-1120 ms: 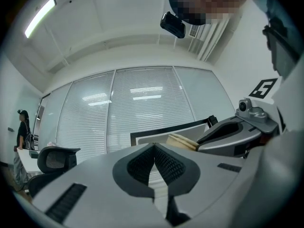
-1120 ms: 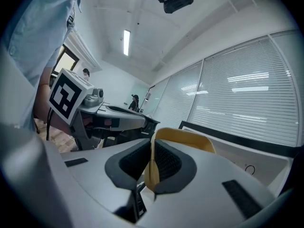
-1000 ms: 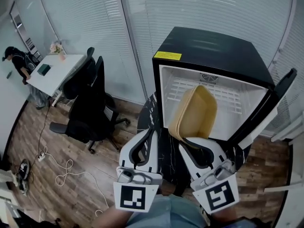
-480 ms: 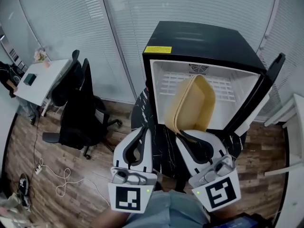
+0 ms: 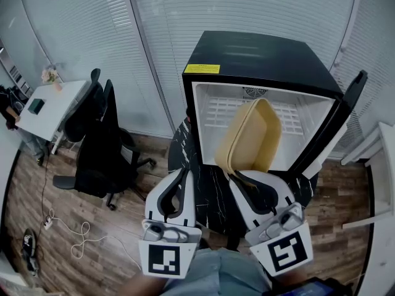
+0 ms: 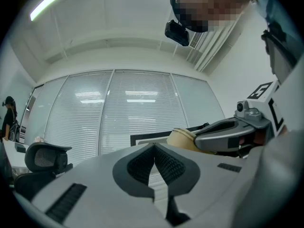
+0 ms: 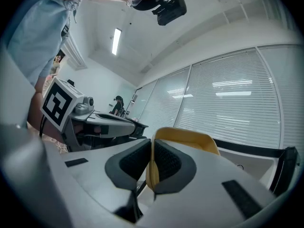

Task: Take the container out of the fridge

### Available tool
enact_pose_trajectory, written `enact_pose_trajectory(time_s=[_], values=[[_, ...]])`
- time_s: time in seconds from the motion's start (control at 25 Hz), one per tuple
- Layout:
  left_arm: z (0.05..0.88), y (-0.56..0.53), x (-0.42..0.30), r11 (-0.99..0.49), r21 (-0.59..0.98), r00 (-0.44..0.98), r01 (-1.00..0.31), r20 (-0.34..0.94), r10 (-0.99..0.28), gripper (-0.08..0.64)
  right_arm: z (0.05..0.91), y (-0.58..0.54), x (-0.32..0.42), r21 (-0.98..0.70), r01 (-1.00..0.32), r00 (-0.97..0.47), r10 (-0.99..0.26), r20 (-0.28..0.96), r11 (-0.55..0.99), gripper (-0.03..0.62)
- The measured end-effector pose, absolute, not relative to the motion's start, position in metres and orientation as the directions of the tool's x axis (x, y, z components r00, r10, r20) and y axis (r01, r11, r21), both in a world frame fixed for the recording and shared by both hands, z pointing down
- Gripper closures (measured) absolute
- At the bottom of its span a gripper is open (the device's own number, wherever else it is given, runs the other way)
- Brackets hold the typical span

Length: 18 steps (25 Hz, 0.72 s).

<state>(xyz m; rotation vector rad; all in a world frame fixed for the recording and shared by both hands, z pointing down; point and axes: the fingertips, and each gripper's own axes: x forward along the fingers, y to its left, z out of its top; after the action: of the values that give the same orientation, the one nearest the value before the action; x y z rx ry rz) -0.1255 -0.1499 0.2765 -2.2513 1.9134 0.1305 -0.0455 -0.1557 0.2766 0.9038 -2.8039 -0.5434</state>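
Before the open fridge (image 5: 259, 60), the left tongs (image 5: 184, 174) sit closed on nothing. The right tongs (image 5: 237, 176) pinch the rim of the yellow container (image 5: 250, 137), tipped on edge and visibly empty above the dark marbled bench (image 5: 207, 193). Behind it the white cavity gapes, with the door (image 5: 345, 113) swung wide to the right. The pose has barely changed from half a second earlier.
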Motion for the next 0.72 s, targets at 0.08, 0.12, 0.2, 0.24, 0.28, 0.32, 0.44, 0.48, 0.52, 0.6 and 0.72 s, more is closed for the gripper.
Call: enact_pose_trajectory(time_s=[0.08,0.12,0.2,0.24,0.28,0.32,0.44,0.48,0.52,0.6,0.72], values=[[0.276,-0.152,-0.125,-0.152,-0.082,0.165,-0.985,-0.188,-0.968,0.546,0.276,-0.158,-0.045,0.381,-0.536,-0.808,-0.588,0.025,0.753,0.554],[0.276,-0.153,-0.125,-0.151,-0.082,0.164,-0.985,-0.19,-0.968,0.546,0.276,-0.159,-0.045,0.381,-0.537,-0.809,-0.588,0.022,0.753,0.554],[0.276,-0.155,-0.124,-0.15,-0.082,0.163,-0.985,-0.188,-0.969,0.546,0.275,-0.161,-0.045,0.381,-0.538,-0.808,-0.589,0.02,0.752,0.554],[0.277,-0.156,-0.124,-0.15,-0.083,0.164,-0.985,-0.185,-0.969,0.546,0.275,-0.162,-0.044,0.38,-0.54,-0.807,-0.59,0.021,0.751,0.554],[0.277,-0.157,-0.123,-0.152,-0.085,0.165,-0.985,-0.184,-0.969,0.546,0.275,-0.163,-0.043,0.379,-0.541,-0.806,-0.591,0.02,0.751,0.554],[0.277,-0.158,-0.122,-0.153,-0.085,0.166,-0.985,-0.184,-0.969,0.546,0.275,-0.164,-0.043,0.379,-0.542,-0.806,-0.592,0.019,0.75,0.554],[0.277,-0.161,-0.12,-0.154,-0.083,0.167,-0.985,-0.183,-0.969,0.546,0.275,-0.167,-0.041,0.385,-0.541,-0.806,-0.592,0.019,0.748,0.554],[0.277,-0.162,-0.12,-0.154,-0.083,0.167,-0.985,-0.183,-0.969,0.546,0.275,-0.168,-0.04,0.386,-0.54,-0.805,-0.592,0.021,0.748,0.554],[0.277,-0.163,-0.119,-0.154,-0.083,0.167,-0.985,-0.184,-0.969,0.546,0.275,-0.169,-0.039,0.388,-0.54,-0.805,-0.593,0.021,0.747,0.554],[0.277,-0.164,-0.118,-0.155,-0.083,0.168,-0.984,-0.185,-0.968,0.546,0.275,-0.169,-0.038,0.388,-0.541,-0.804,-0.594,0.02,0.746,0.554],[0.275,-0.164,-0.117,-0.154,-0.082,0.167,-0.985,-0.191,-0.967,0.546,0.275,-0.17,-0.037,0.389,-0.543,-0.803,-0.596,0.018,0.744,0.553]])
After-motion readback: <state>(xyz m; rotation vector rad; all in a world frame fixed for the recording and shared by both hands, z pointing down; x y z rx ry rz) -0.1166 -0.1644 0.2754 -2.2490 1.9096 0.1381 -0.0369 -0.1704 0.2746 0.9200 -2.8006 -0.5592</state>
